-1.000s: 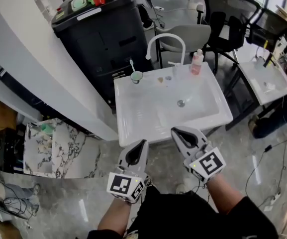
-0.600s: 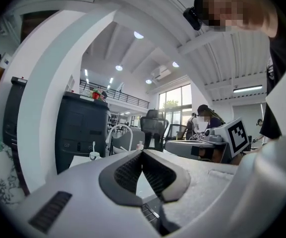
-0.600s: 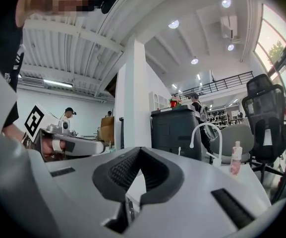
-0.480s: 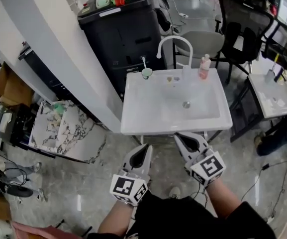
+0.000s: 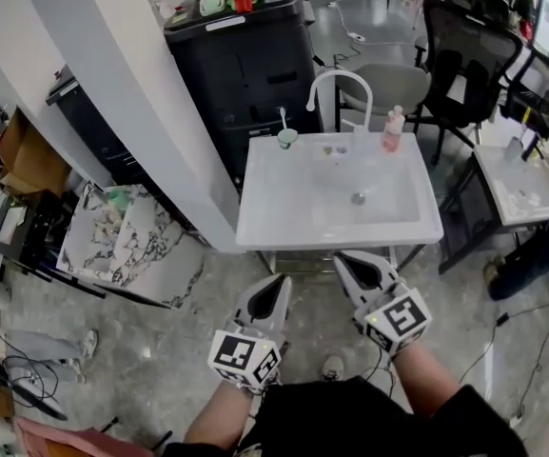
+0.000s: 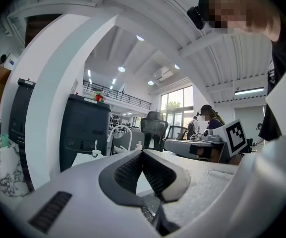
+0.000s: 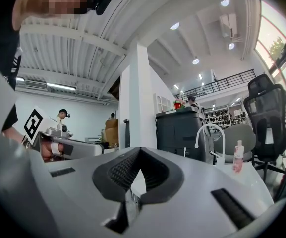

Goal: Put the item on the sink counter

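The white sink counter (image 5: 274,219) stands ahead of me, with a white faucet (image 5: 339,86) at its back edge. On that edge sit a green cup with a toothbrush (image 5: 287,138), a pink bottle (image 5: 392,130) and two small items (image 5: 330,149). My left gripper (image 5: 276,282) and right gripper (image 5: 352,259) are held side by side just short of the counter's front edge, both shut and empty. In the left gripper view the shut left gripper (image 6: 143,153) points level at the faucet (image 6: 116,133). The right gripper (image 7: 138,151) is likewise shut, with the pink bottle (image 7: 238,163) to its right.
A black cabinet (image 5: 245,60) with red and green things on top stands behind the sink. A white pillar (image 5: 131,103) and a marble slab (image 5: 122,246) are to the left. To the right are office chairs (image 5: 464,46), a second small sink (image 5: 521,184) and a person's leg (image 5: 540,246).
Both grippers have drawn back from the sink: their tips lay over its front edge before and now stop short of it. The sink sits farther up in the head view.
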`<action>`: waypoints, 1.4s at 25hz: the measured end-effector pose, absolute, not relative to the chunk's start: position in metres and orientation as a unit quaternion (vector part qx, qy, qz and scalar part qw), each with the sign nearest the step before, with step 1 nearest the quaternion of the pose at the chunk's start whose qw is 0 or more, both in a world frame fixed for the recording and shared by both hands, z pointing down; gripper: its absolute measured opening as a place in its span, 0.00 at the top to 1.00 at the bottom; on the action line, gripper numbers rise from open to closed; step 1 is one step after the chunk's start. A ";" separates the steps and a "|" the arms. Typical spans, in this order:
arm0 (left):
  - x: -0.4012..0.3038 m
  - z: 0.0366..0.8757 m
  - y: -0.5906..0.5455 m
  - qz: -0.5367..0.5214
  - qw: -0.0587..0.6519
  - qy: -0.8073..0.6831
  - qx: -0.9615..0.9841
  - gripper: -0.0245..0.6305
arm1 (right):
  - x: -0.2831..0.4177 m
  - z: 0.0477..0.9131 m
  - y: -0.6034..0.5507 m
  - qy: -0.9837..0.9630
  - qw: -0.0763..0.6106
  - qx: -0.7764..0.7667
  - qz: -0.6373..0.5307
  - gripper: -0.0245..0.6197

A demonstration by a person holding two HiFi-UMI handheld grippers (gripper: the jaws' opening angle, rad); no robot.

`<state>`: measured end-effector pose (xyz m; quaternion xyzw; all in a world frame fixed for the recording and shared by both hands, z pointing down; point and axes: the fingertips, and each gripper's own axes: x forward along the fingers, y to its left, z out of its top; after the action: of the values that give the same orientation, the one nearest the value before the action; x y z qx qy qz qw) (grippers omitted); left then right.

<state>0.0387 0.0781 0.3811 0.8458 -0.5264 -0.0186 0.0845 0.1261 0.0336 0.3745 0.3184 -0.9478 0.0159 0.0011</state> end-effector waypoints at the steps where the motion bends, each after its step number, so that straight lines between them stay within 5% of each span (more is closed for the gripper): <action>1: 0.034 0.381 0.081 -0.020 0.085 -0.525 0.846 0.96 | 0.122 0.374 0.037 -0.948 0.002 0.319 0.016 0.97; 35: -0.056 0.382 0.102 -0.033 0.109 -0.459 0.881 0.96 | 0.042 0.382 0.081 -0.920 0.023 0.390 0.040 0.97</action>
<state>-0.0559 0.1023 0.3816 0.8814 -0.4586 -0.0326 0.1088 0.0415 0.0810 0.3821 0.3897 -0.9198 0.0402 0.0233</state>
